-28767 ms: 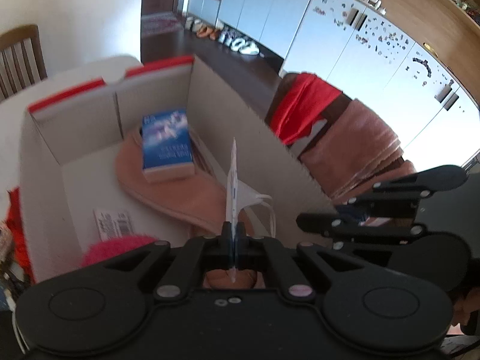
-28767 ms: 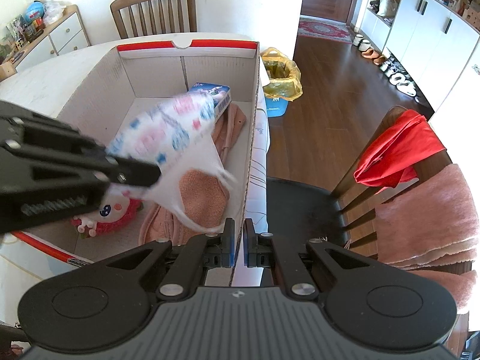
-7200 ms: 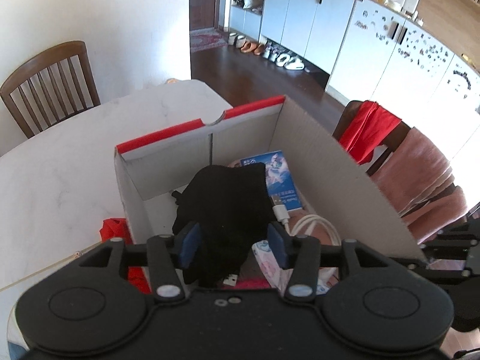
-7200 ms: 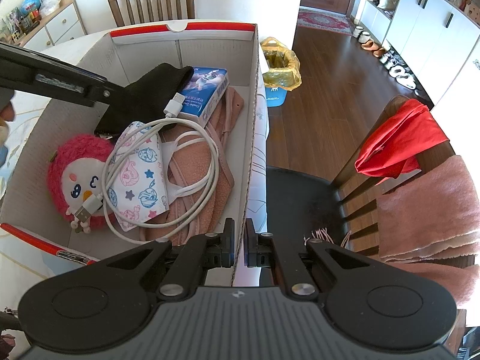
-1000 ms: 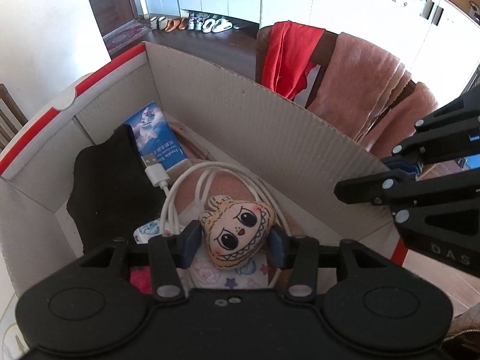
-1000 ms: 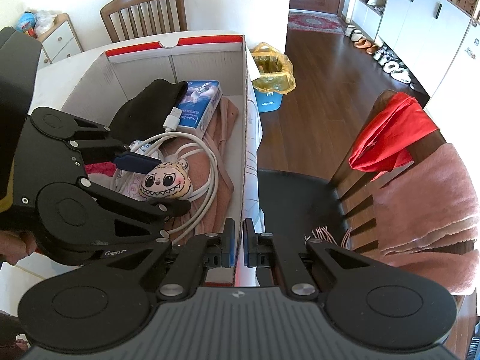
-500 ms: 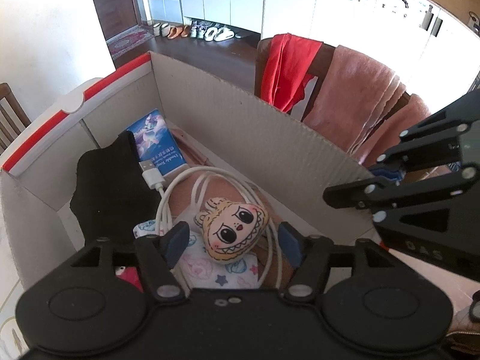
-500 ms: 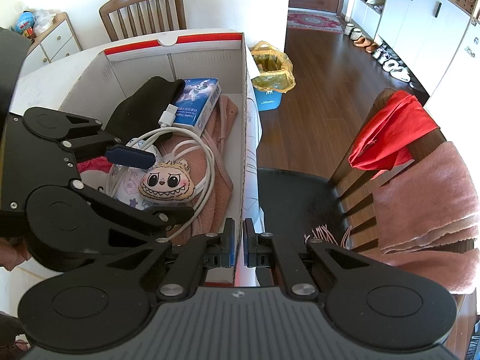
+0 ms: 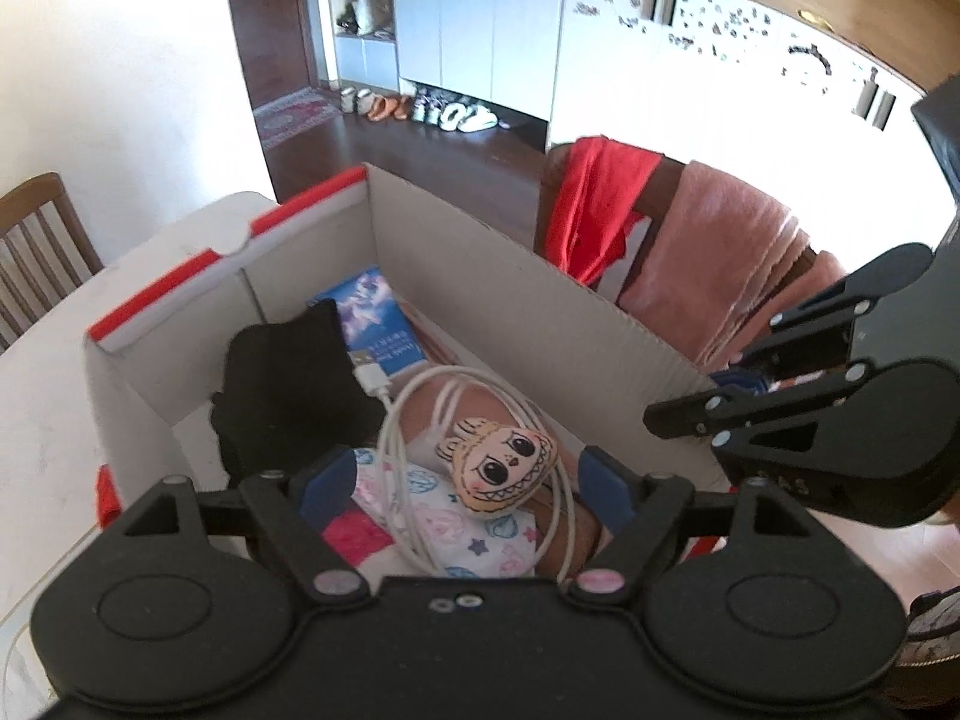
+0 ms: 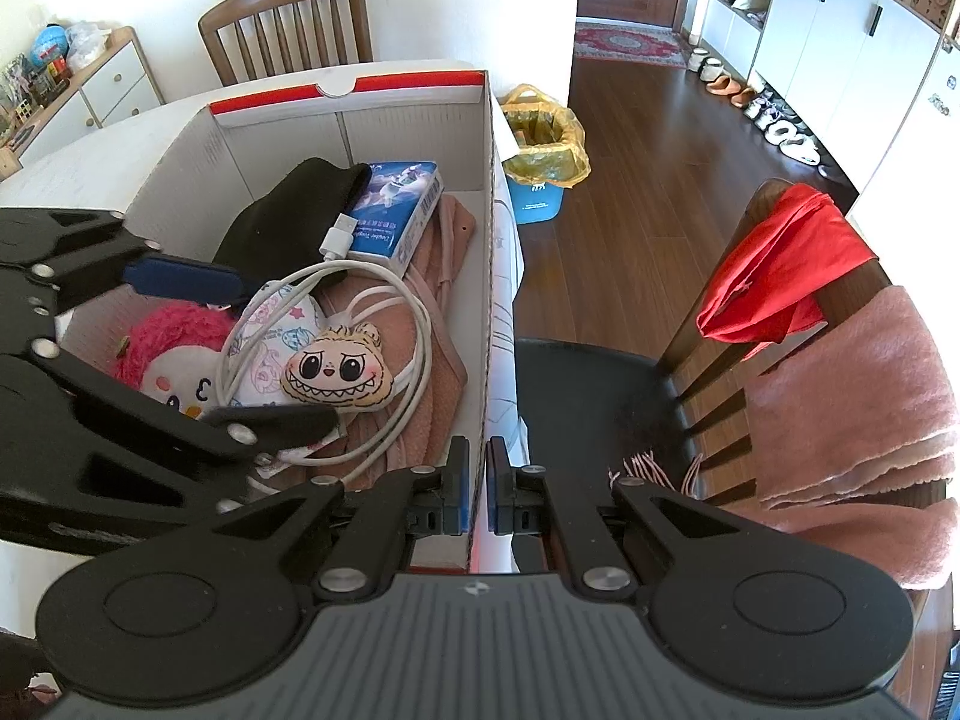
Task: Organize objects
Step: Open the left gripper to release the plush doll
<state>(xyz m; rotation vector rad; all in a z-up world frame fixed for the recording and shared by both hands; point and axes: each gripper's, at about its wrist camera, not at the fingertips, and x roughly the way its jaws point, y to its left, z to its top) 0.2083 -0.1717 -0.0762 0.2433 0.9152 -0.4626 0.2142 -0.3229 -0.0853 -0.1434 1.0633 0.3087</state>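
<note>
A cardboard box [image 10: 489, 276] stands on the white table [image 9: 54, 372], holding a black cloth [image 10: 288, 216] and blue carton [image 10: 396, 204] at its far end, a pink plush [image 10: 174, 354] at the near left, and a white cable [image 10: 414, 312] looped over a printed mask [image 10: 270, 330]. A small face plush [image 10: 337, 376] lies on the cable loop. The left hand-held gripper [image 9: 462, 483] hangs wide open above the face plush, holding nothing, while the right hand-held gripper [image 10: 475, 483] has its fingers nearly together astride the box's right wall at the near end.

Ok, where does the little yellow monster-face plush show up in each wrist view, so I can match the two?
Left wrist: monster-face plush lies low centre, between the open left gripper's fingers, untouched, on the white cable.
Right wrist: monster-face plush sits left of centre, inside the cardboard box.
Shared landmark: the blue carton at the box's far end.
</note>
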